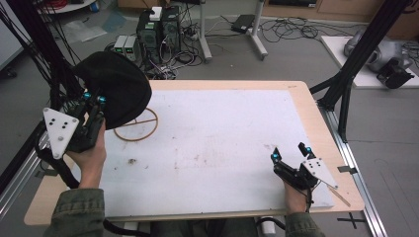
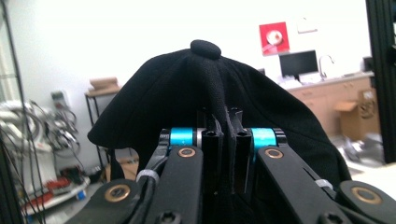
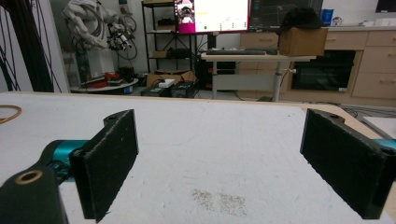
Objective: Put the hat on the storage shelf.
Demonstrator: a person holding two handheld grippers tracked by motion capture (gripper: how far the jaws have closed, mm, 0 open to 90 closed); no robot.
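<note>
- The left gripper (image 1: 94, 98) is at the far left of the table, lifted up in the air. Its two jaws are pressed tight on a fold of the soft black cloth cap (image 1: 116, 89) — the cap hangs from them and covers part of the thin wooden ring with a bar across it (image 1: 141, 129).
- In the left gripper view the cap (image 2: 219, 93) fills the middle, with its round top button up high. I think it is pinched by the cloth so it can be carried without slipping.
- The ring lies flat on the white table mat (image 1: 222, 143), close to the left edge. There isn't much room on that side.
- The middle of the mat is bare, so there is lots of space to move.
- The right gripper (image 1: 291, 152) rests low near the right edge, jaws wide apart and holding nothing — it seems to be waiting.
</note>
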